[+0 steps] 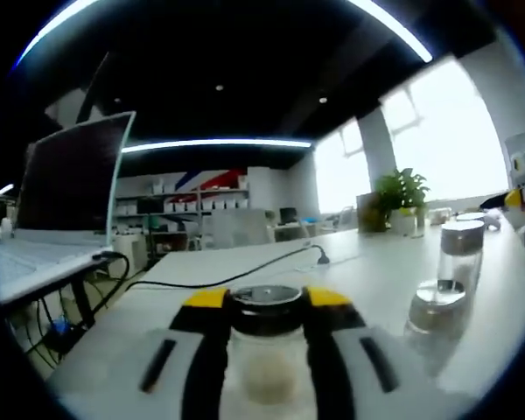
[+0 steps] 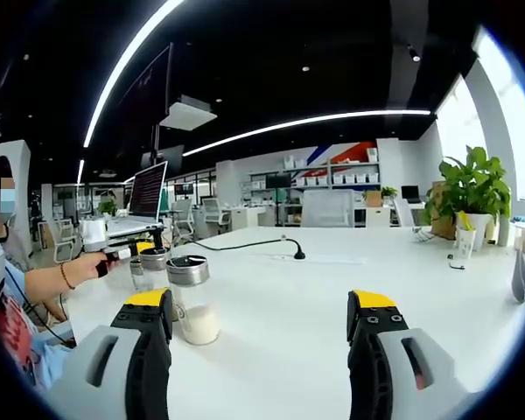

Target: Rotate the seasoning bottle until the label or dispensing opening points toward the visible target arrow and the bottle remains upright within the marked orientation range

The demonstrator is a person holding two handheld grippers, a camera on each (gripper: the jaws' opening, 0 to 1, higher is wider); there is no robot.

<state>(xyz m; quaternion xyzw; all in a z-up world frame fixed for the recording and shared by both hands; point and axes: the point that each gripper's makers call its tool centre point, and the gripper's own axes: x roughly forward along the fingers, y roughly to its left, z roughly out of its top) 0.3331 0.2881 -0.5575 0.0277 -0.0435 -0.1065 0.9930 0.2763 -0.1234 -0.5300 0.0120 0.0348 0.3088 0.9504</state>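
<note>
My left gripper (image 1: 264,302) is shut on a glass seasoning bottle (image 1: 264,350) with a dark lid, standing upright on the white table (image 1: 359,271). A second glass bottle (image 1: 451,276) with a silver lid stands free to its right. In the right gripper view a hand (image 2: 86,265) holds the left gripper (image 2: 127,254) against the held bottle (image 2: 150,267). Just beside it stands the second bottle (image 2: 191,302), with white powder at its bottom. My right gripper (image 2: 261,302) is open wide and nothing is between its jaws. Its left jaw is close to the second bottle.
An open laptop (image 1: 66,192) sits at the table's left end, and a black cable (image 1: 245,276) runs across the top. A potted plant (image 2: 472,188) and small items stand at the far right. A seated person (image 2: 4,289) is at the left.
</note>
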